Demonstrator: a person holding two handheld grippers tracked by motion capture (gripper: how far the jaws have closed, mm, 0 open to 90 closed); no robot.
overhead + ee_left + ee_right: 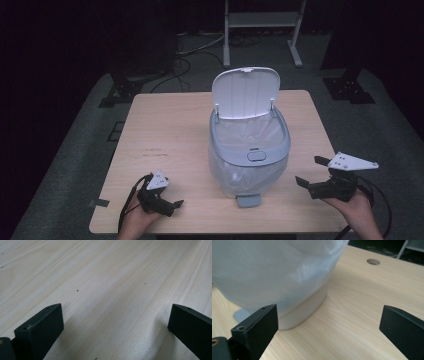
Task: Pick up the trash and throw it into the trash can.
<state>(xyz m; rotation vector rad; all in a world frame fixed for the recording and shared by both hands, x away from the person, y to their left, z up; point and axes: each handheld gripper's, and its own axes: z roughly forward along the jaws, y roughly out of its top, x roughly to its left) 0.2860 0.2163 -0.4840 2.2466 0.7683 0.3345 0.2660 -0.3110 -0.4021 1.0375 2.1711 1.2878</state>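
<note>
No readable writing on the bin (248, 150).

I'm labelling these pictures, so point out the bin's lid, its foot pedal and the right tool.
lid (245, 94), high view, middle of its raised white underside.
foot pedal (248, 201), high view, grey tab at the bin's base.
right tool (311, 173), high view, gap between its open jaws.

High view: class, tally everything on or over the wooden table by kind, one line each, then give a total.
Pedal bin, lid up, clear bag liner over its rim: 1
Handheld grippers, both with jaws open and holding nothing: 2 (left gripper, right gripper)
Total: 3
</note>
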